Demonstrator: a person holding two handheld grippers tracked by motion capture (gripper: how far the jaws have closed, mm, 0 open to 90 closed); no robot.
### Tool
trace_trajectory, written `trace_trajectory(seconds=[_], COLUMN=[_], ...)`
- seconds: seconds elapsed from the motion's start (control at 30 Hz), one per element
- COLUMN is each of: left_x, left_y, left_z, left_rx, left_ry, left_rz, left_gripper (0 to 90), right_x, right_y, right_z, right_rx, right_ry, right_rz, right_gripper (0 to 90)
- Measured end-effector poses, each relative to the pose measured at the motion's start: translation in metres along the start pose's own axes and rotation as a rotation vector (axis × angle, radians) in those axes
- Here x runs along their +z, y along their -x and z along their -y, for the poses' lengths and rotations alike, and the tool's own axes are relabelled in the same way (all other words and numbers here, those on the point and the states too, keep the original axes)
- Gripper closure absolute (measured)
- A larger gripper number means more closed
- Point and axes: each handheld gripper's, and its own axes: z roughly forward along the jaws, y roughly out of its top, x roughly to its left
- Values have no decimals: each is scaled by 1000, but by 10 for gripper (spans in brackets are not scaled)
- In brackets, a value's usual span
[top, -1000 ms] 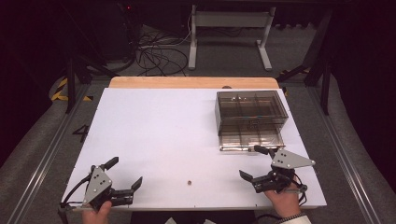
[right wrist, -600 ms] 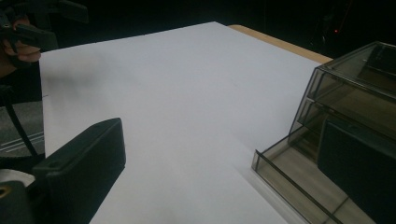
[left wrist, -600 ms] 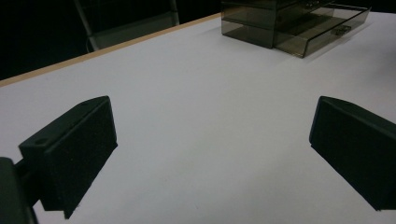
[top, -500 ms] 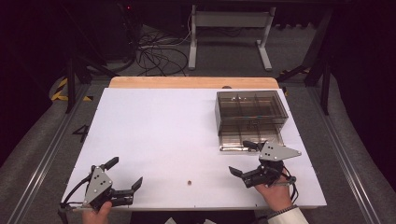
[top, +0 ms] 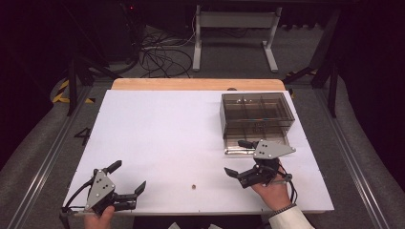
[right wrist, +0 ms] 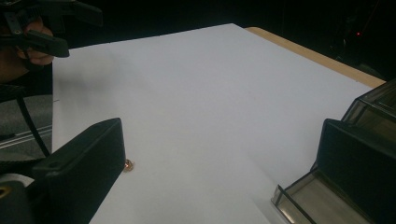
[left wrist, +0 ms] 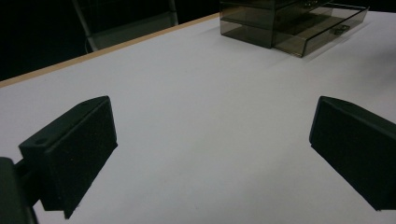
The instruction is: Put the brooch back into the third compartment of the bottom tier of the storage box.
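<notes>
A small copper-brown piece [top: 194,186] lies on the white table [top: 167,133] near the front edge, between my two grippers. In the right gripper view that piece [right wrist: 128,164] sits just beside my left-hand jaw. My right gripper [top: 234,158] is open, hovers in front of the smoky plastic drawer box [top: 256,110] and points left across the table. The box's bottom drawer [top: 255,142] is pulled out. At the front left corner my left gripper [top: 128,176] rests open, with bare table between its jaws in the left gripper view [left wrist: 210,140].
The drawer box [right wrist: 371,105] and its open drawer [right wrist: 303,200] are close to my right gripper's right-hand jaw. The other hand and its gripper [right wrist: 39,28] show far off. A wooden strip [top: 198,84] edges the table's far side. Cables [top: 165,52] lie on the floor beyond.
My right gripper has moved left and away from the front edge, turning its jaws leftward toward the small piece. The left gripper has stayed put.
</notes>
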Motion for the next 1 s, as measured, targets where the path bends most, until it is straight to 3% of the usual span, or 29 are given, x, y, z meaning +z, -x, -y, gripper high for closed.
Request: trace_trajectory(seconds=[0.7,0.77,0.83,0.9,1.0], left_x=[-1,-1,-1,-1,0], left_y=[0,0,0,0,0], left_z=[0,0,0,0,0], left_rx=[4,4,3,3,6], left_ry=[-4,0,1,0,-2], left_rz=[-6,-7,-8,-7,-5], left_gripper=[16,16,16,16,16], right_x=[18,18,16,15,15], right_y=[-2,-3,-6,-7,-9], right_z=[-14,-15,-17,-19,-23], right_rx=[30,25,18,9,-17], right_ry=[-19,-25,-11,-10,-46], right_rz=[-48,-36,-80,-84,-75], right_gripper=[4,4,5,11,39])
